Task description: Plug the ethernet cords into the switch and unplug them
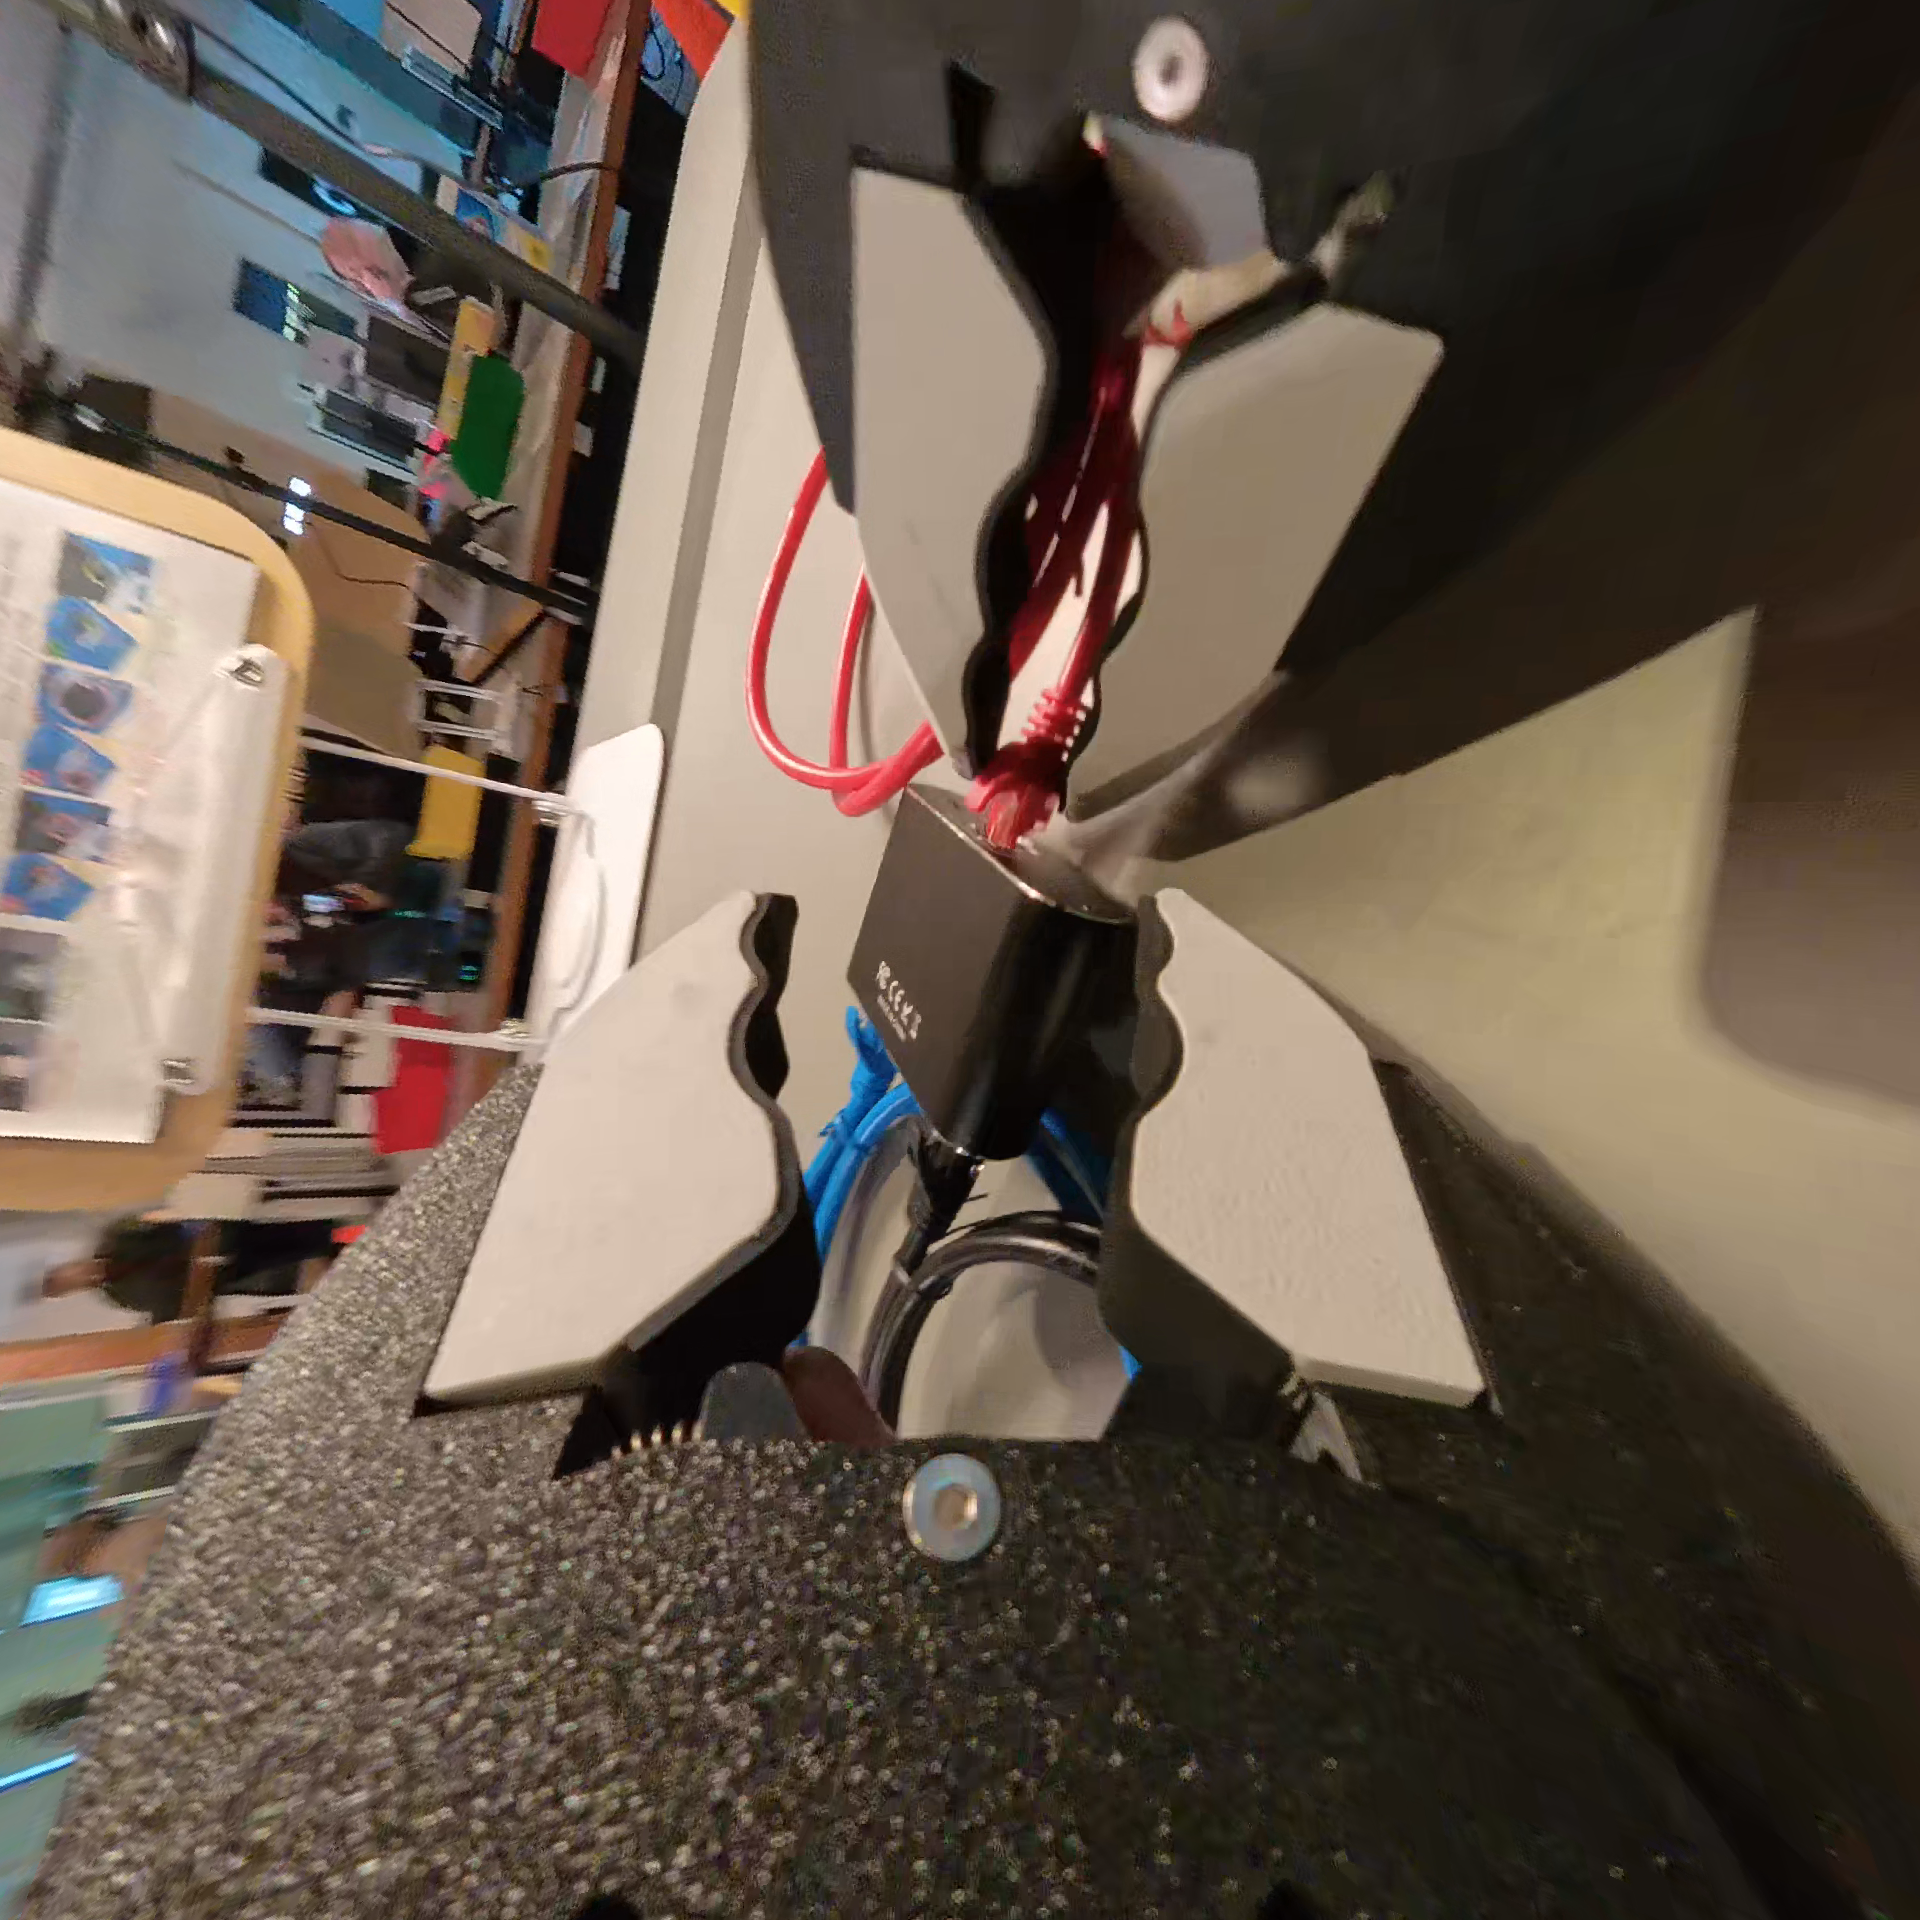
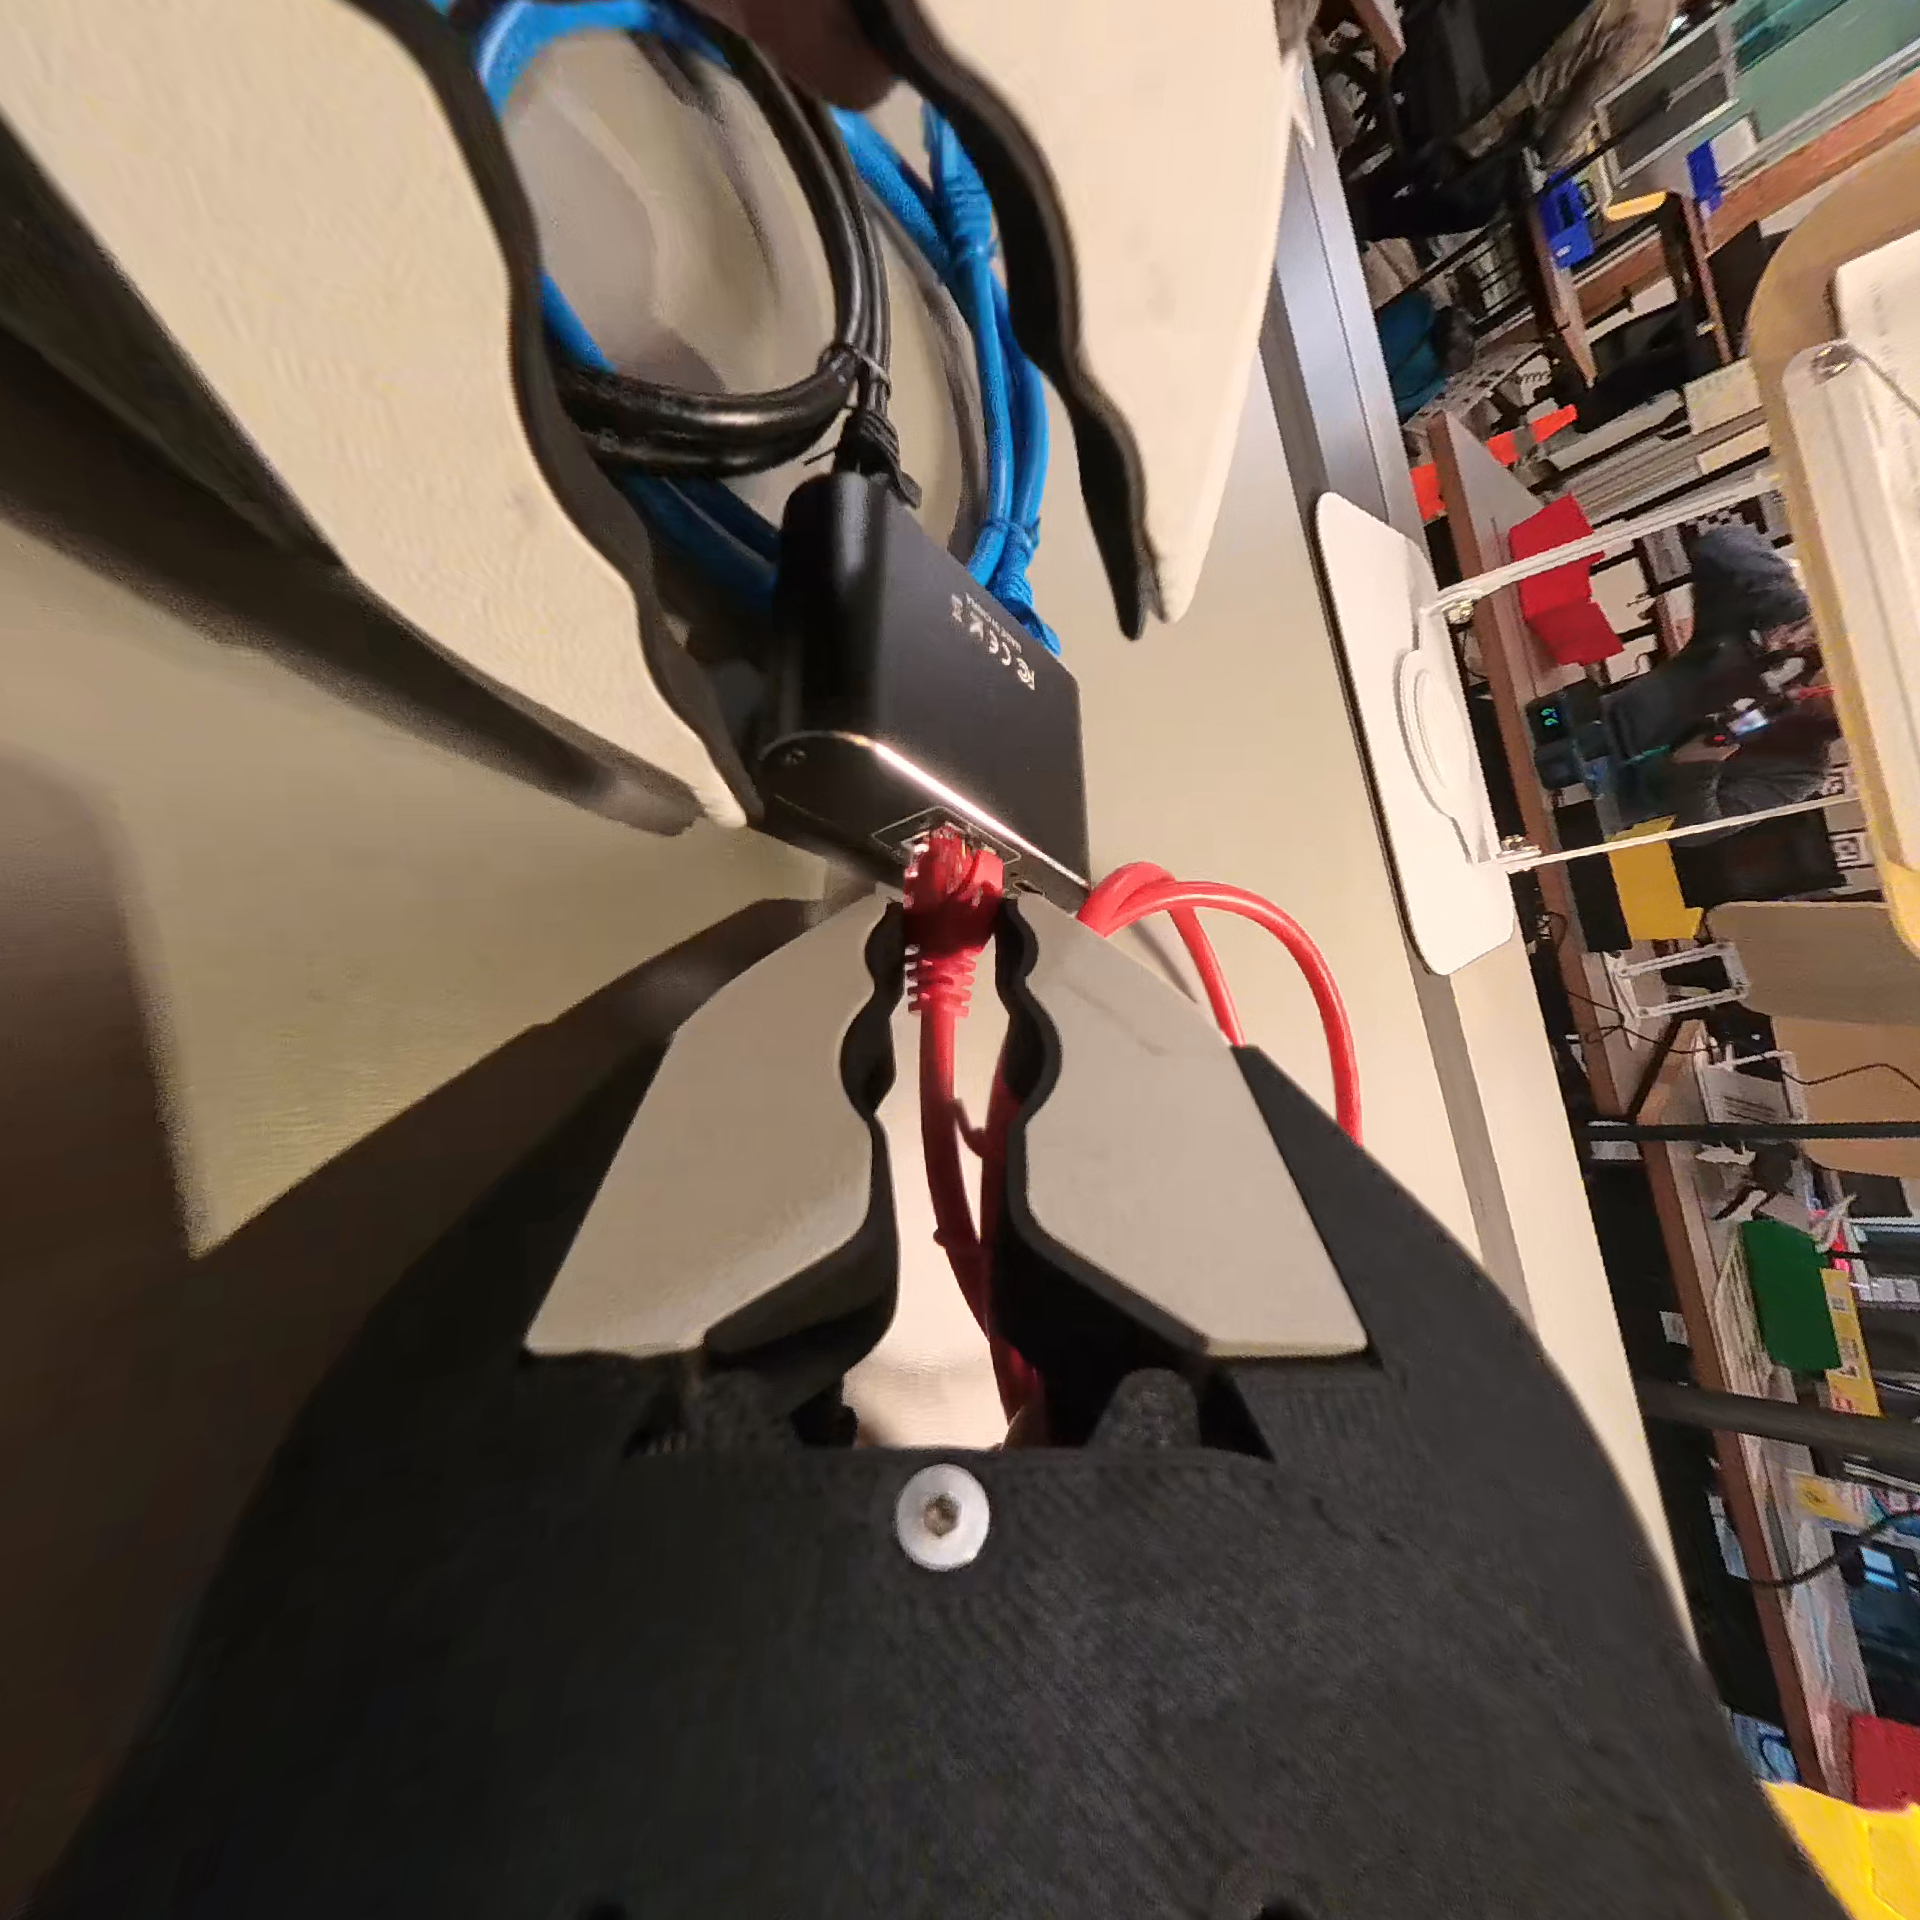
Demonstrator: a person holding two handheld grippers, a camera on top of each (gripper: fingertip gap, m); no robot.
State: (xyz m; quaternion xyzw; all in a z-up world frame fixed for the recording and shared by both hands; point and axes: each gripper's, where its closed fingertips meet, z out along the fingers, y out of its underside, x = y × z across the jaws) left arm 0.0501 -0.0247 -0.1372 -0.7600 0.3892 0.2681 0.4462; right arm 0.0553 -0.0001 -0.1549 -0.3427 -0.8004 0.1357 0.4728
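A small black switch (image 1: 935,935) sits between my left gripper's (image 1: 961,914) fingers. The right finger touches it and the left finger stands a little apart. My right gripper (image 2: 945,914) is shut on the red ethernet cord's plug (image 2: 951,873), which is at the switch's (image 2: 935,665) front port. The red plug (image 1: 1023,790) and the right gripper (image 1: 1023,758) also show in the left wrist view. The red cord loops (image 2: 1299,956) behind. A bundled blue cord (image 2: 987,416) and a coiled black cable (image 2: 727,416) lie behind the switch.
The cream table (image 2: 1195,727) ends at a grey edge. A white pad with a clear acrylic stand (image 2: 1403,727) lies near that edge, and also shows in the left wrist view (image 1: 613,831). Cluttered workshop shelves and benches lie beyond.
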